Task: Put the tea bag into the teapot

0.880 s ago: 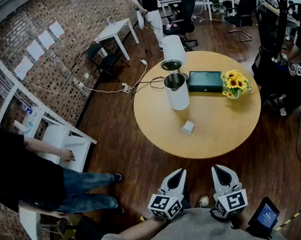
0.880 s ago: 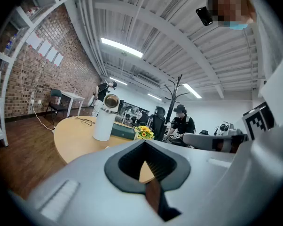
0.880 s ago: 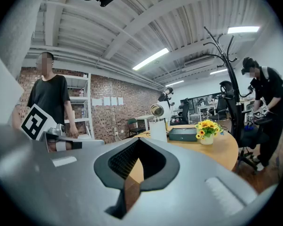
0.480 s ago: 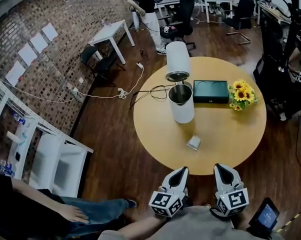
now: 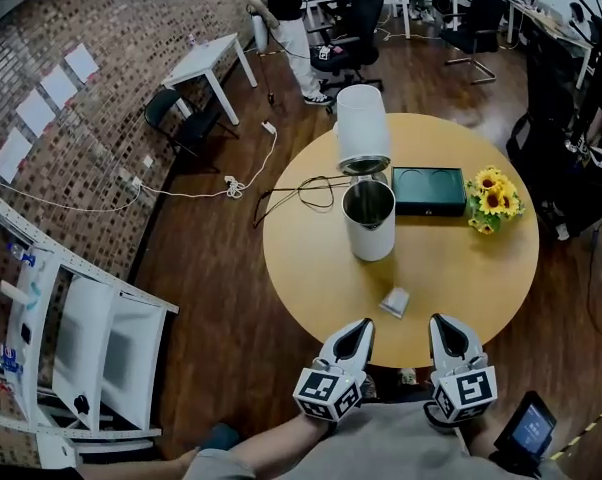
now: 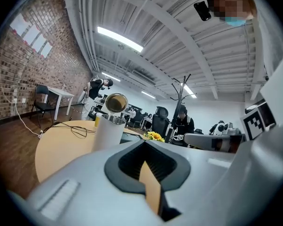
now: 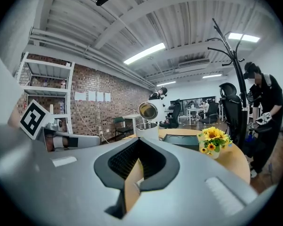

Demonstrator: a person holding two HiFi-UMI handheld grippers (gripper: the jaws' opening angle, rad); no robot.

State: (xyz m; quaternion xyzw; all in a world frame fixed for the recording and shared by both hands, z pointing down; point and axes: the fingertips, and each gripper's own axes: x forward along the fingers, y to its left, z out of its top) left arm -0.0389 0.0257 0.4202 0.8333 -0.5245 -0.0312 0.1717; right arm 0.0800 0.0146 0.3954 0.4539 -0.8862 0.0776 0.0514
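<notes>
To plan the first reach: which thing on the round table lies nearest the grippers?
The small tea bag, by the near edge of the table; the white teapot, dark tray and sunflowers all stand farther back.

The person wears a plain grey top (image 5: 381,448). The left gripper (image 5: 358,328) and right gripper (image 5: 442,322) look alike. Each has a smooth light-grey shell that narrows forward to a rounded tip, with a black rim edging the tip. At the rear of each shell sits a white cube (image 5: 328,395) with black square markers on its faces. From each tool's own camera the shell is broad and matte grey, with a small ribbed patch (image 6: 57,199) on its outer flank. The black pads (image 6: 156,165) inside the tip are finely ribbed.
</notes>
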